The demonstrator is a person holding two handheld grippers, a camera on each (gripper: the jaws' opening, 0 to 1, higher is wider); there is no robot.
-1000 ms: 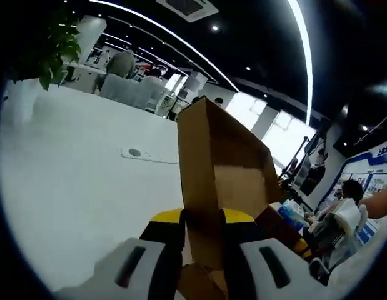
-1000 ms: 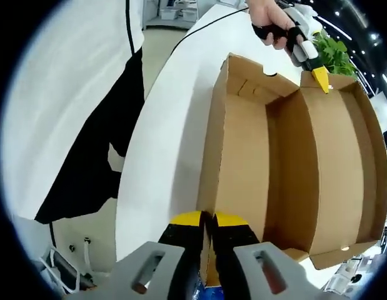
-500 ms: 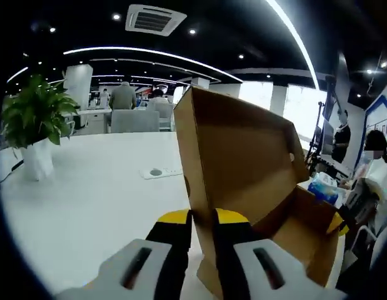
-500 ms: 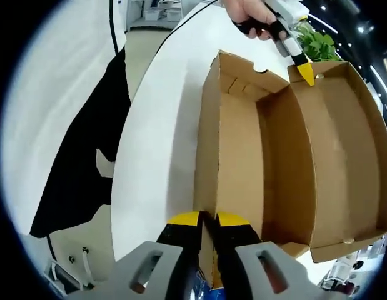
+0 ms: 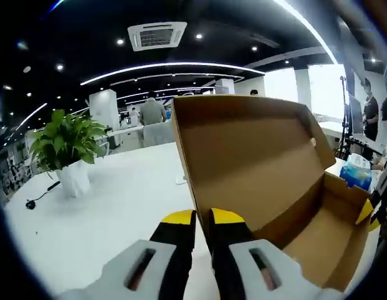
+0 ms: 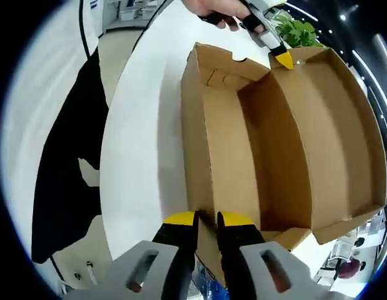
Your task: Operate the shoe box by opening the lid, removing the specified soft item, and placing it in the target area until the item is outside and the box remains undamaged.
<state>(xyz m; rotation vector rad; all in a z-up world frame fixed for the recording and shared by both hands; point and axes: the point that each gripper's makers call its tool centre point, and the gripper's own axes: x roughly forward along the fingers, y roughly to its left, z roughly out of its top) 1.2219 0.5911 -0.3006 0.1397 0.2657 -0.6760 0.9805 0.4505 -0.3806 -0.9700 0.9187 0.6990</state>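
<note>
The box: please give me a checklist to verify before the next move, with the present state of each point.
1. Lid open: ok, it is folded back.
2. Left tool grip on lid edge: ok, jaws closed on the cardboard.
3. Right tool grip on box wall: ok, jaws closed on it.
4. Soft item visible inside: not ok, the tray floor seen looks bare.
5. Box undamaged: ok, no tear seen.
6. Target area located: cannot tell.

In the right gripper view the box (image 6: 231,144) gapes clear from above, its raised lid (image 6: 331,137) walling the 3 o'clock side, while bare table (image 6: 143,137) lies free at 9 o'clock and a plant (image 5: 65,147) stands well apart.
</note>
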